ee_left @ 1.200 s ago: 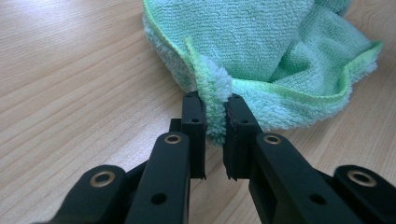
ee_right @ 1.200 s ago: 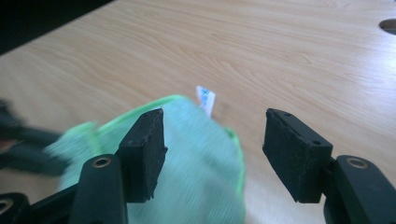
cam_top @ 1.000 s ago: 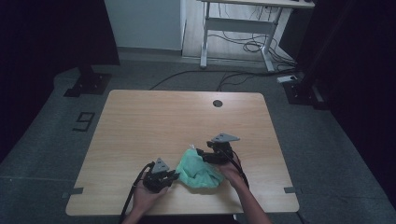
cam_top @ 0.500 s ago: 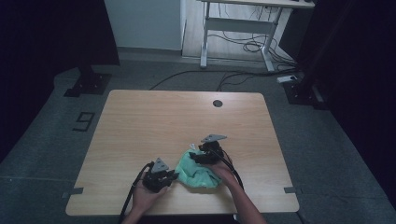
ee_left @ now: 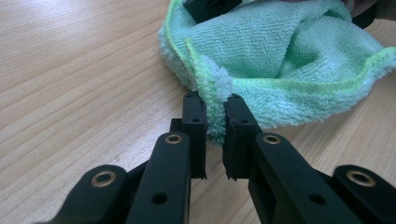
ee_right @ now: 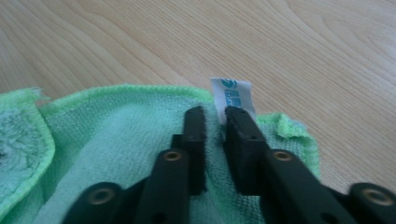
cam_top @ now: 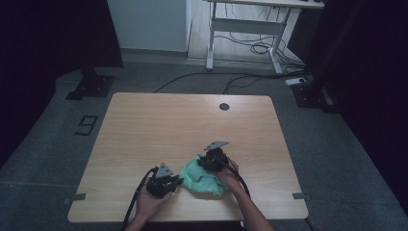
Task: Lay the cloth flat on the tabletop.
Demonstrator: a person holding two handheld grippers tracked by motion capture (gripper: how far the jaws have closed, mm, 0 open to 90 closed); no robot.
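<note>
A crumpled green microfibre cloth (cam_top: 202, 179) lies near the front edge of the wooden table (cam_top: 168, 120). My left gripper (cam_top: 178, 181) holds the cloth's left side; in the left gripper view its jaws (ee_left: 214, 106) are shut on a fluffy hemmed edge of the cloth (ee_left: 280, 51). My right gripper (cam_top: 206, 163) rests on the cloth's far side. Its jaws (ee_right: 215, 114) have just been closing and now pinch a fold of the cloth (ee_right: 116, 126) beside a white label (ee_right: 231, 93).
A small round hole (cam_top: 223, 106) sits near the table's far edge. Beyond the table stand a white desk frame (cam_top: 240, 29) with floor cables, and black stand bases at left (cam_top: 91, 86) and right (cam_top: 308, 91).
My right gripper has come down and slightly left onto the cloth, and its jaws have closed on a fold. The left gripper has kept still, holding the cloth's edge.
</note>
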